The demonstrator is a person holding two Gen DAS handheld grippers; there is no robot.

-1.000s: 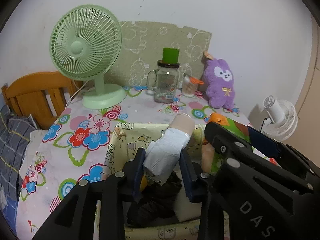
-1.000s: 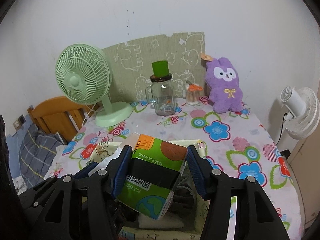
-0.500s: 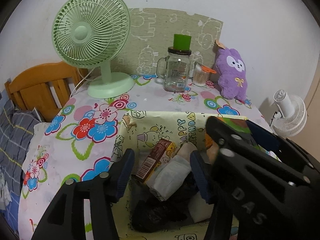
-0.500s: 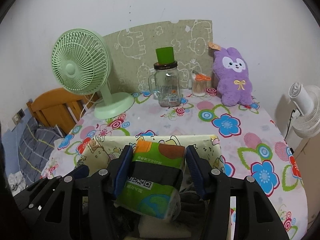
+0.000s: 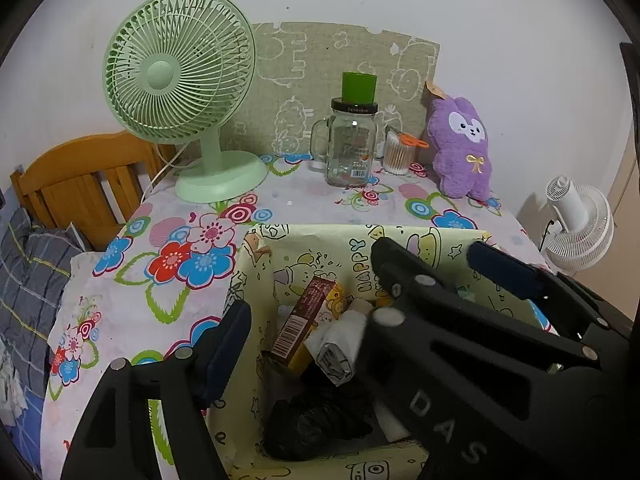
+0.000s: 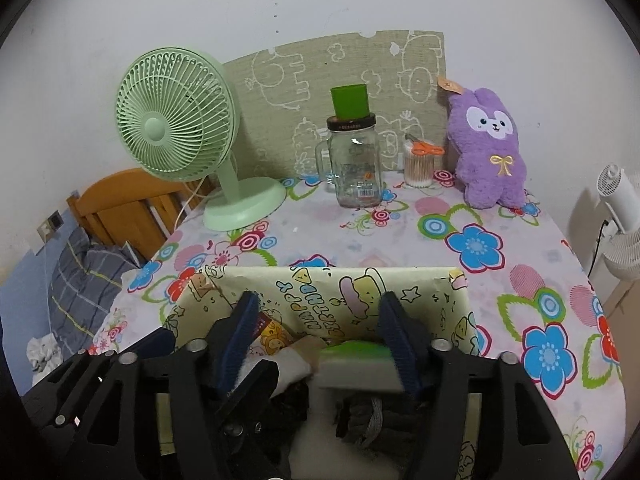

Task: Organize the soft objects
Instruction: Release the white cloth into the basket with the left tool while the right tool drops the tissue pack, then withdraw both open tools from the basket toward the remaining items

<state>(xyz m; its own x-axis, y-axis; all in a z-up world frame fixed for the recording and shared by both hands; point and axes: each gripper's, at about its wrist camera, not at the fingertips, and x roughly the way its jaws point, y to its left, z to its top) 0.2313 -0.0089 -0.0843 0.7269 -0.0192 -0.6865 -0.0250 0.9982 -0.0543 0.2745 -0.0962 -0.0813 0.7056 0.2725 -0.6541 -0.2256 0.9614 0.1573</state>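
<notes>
A yellow cartoon-print box (image 5: 320, 240) (image 6: 460, 292) stands at the near side of the flowered table. A white rolled bundle (image 5: 336, 352) lies inside it beside a brown snack carton (image 5: 304, 320) and dark items (image 5: 316, 420). My left gripper (image 5: 320, 332) hangs over the roll, its jaws opening and touching nothing; its right finger is hidden behind the right gripper. My right gripper (image 6: 320, 336) is also over the box with jaws opening. The green tissue pack (image 6: 352, 350) rests in the box between its fingers, and the left pad is clear of it. A purple plush rabbit (image 5: 460, 148) (image 6: 488, 148) stands at the back right.
At the back stand a green desk fan (image 6: 176, 120), a glass mug jar (image 6: 356, 168) topped by a green cup, and a jar of cotton swabs (image 6: 418, 168). A white fan (image 5: 576, 224) stands off the table's right edge. A wooden frame (image 5: 80, 184) and plaid bedding are on the left.
The left gripper let go of the white roll, which dropped into the box, and its jaws spread. The right gripper lowered the green pack into the box and opened.
</notes>
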